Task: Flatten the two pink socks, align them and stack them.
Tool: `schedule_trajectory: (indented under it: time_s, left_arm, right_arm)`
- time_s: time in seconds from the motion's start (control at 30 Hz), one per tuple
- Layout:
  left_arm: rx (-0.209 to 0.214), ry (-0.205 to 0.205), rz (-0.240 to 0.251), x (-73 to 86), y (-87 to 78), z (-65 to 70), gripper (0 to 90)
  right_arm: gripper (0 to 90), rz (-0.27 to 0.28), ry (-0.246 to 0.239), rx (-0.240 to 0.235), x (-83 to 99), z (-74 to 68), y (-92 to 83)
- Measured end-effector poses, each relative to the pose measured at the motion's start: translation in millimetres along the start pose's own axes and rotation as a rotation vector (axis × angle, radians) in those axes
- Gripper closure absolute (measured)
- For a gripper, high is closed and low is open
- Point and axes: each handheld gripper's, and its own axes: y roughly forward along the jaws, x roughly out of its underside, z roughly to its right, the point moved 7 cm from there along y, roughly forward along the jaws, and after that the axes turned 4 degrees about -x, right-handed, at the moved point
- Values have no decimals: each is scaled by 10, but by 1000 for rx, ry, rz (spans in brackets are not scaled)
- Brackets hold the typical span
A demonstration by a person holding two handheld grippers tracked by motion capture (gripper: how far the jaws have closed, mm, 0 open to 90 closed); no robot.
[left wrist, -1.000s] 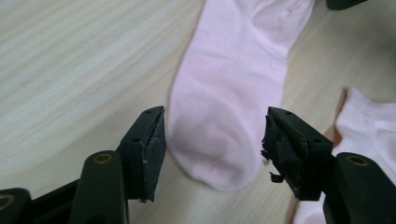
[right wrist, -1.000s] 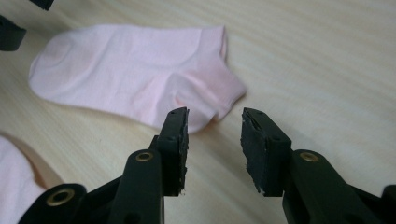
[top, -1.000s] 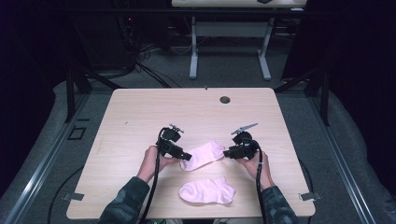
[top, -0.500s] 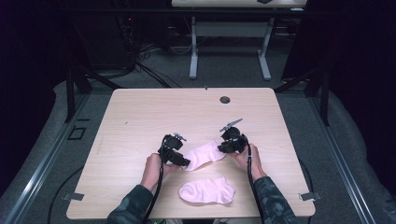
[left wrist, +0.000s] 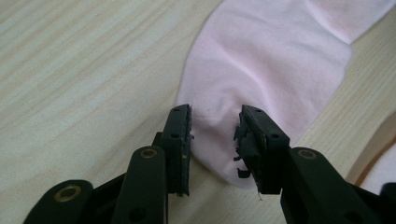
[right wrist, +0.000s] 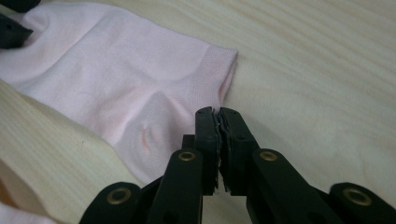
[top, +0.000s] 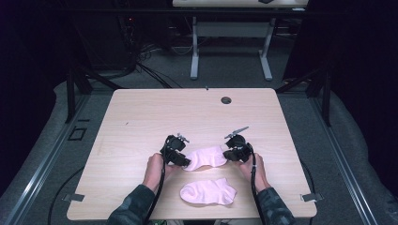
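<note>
Two pale pink cotton ankle socks lie on the light wood-grain desk (top: 141, 117), and both hands are on the farther sock (top: 206, 157), which lies flat across the near middle of the desk, between the two tools. The left hand-held gripper (top: 184, 161) sits at the sock's rounded toe end; in the left gripper view (left wrist: 214, 140) its black jaws straddle that toe with a clear gap, a fold of pink cloth between them, and they have just been closing in on it, though the pads do not look pressed on the fabric yet. Over on the other end, the right hand-held gripper (top: 229, 154) is at the ribbed cuff; in the right gripper view (right wrist: 218, 140) its jaws have just come together and stand pinched tight, right at the cuff corner, where the edge of the sock (right wrist: 116, 79) runs into the pads, so it looks clamped on the cloth. The second pink sock (top: 208, 191) rests nearer the person, just beside the first one, close to the desk's front edge and untouched. Farther back, a small dark round grommet (top: 226, 100) sits in the desk top, well apart from the work. Dark cables trail back from both tools along the patterned sleeves.
</note>
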Motion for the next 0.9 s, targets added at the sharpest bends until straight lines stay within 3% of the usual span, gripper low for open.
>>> schedule_trajectory:
  time_s: [0.03,0.13,0.3,0.37,0.4,0.53,0.7,0.73,0.9]
  left_arm:
    - [-4,-6,-1,4,4,-8,623]
    - [-5,-28,5,22,-8,-54,556]
    - [-17,-60,33,37,-84,-99,458]
    - [-22,-66,51,43,-131,-113,427]
    - [-21,-72,54,52,-156,-121,407]
    - [-24,-86,59,69,-176,-143,390]
    - [-19,-81,58,66,-137,-73,384]
    - [-21,-78,52,66,-119,-54,384]
    - [-47,-58,24,68,-32,0,418]
  right_arm:
    - [857,25,16,4,24,-16,-3]
    - [833,-13,16,6,135,-36,-81]
    - [787,2,37,-17,196,-100,-108]
    - [745,20,39,-31,209,-106,-149]
    - [693,54,43,-34,200,-76,-213]
    - [611,101,46,-20,186,2,-307]
    - [553,93,28,-23,195,-15,-278]
    - [543,72,16,-25,203,-23,-262]
    - [562,57,7,-6,191,-23,-154]
